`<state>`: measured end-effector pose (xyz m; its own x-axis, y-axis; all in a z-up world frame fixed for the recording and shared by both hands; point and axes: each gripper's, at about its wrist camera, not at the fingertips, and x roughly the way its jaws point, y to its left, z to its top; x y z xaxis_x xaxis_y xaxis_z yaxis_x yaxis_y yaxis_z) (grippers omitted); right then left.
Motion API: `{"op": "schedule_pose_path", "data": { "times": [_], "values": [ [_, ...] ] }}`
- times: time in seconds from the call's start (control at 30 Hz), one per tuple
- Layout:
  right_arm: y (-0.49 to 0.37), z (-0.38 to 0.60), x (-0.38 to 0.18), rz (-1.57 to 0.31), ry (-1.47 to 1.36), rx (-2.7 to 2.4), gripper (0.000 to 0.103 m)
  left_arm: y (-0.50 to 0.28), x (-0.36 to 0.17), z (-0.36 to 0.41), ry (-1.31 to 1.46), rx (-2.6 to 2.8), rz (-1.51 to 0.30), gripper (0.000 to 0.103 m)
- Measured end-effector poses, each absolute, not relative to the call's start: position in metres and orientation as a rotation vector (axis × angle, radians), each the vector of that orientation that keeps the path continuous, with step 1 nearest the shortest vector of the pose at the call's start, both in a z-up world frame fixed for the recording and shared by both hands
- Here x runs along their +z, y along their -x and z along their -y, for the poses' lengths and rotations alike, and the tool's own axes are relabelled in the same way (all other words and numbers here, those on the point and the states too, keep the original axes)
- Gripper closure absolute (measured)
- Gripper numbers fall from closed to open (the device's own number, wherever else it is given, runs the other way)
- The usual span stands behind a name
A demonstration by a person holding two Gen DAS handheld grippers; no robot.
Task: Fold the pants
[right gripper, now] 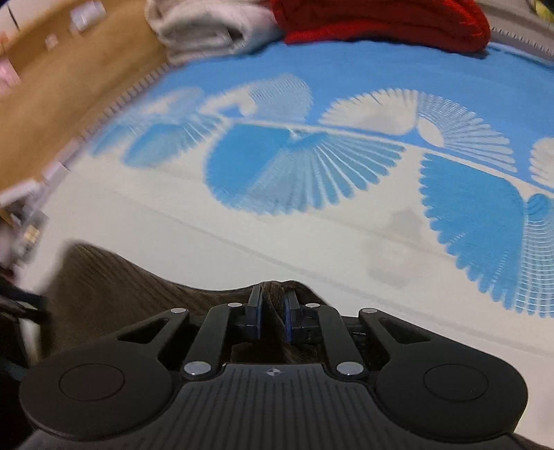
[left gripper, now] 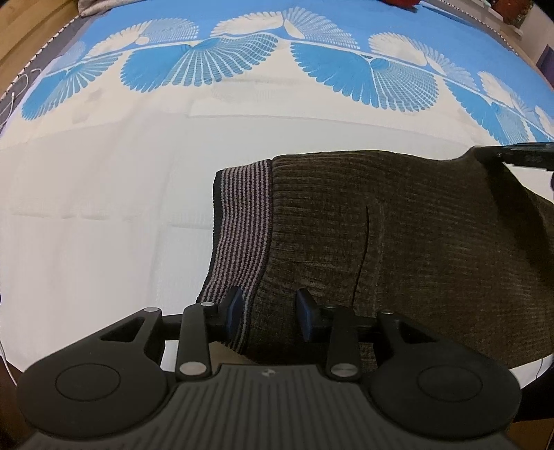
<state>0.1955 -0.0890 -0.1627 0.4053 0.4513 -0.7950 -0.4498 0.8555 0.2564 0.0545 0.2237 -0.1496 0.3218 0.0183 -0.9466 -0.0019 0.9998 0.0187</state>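
Observation:
Dark brown ribbed pants [left gripper: 398, 235] with a purple-striped waistband [left gripper: 239, 225] lie on the white and blue bedsheet [left gripper: 104, 214]. My left gripper [left gripper: 268, 311] is open, its blue-padded fingers standing over the near edge of the pants by the waistband. My right gripper [right gripper: 271, 313] is shut on a raised fold of the brown pants [right gripper: 273, 290]. The right gripper also shows at the far right edge of the left wrist view [left gripper: 519, 155], lifting the far corner of the pants.
The sheet has a blue fan pattern [left gripper: 207, 59] across the far side. A red garment [right gripper: 381, 20] and a folded whitish cloth [right gripper: 207, 27] lie at the far end of the bed. Wooden floor [right gripper: 69, 76] lies to the left.

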Motion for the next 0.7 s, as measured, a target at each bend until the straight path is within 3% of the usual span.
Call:
{"op": "schedule_pose_path", "data": {
  "times": [0.17,0.37,0.53,0.67,0.7],
  "values": [
    [-0.204,0.094,-0.166,-0.937,0.149,0.213,0.09,-0.053,-0.148,-0.224,-0.006,0.018,-1.239,0.065],
    [-0.194,0.121,-0.117,-0.809,-0.06,0.404,0.088,-0.054,-0.143,-0.228,0.024,0.024,-1.225,0.065],
    [-0.167,0.099,-0.124,-0.964,0.001,0.826,0.088,-0.055,-0.137,-0.226,0.031,0.03,-1.198,0.064],
    [-0.157,0.087,-0.157,-1.063,0.2,0.763,0.089,-0.056,-0.13,-0.224,0.035,0.039,-1.165,0.062],
    [-0.16,0.089,-0.166,-1.084,0.237,0.697,0.094,-0.056,-0.129,-0.224,0.041,0.041,-1.158,0.062]
  ]
}}
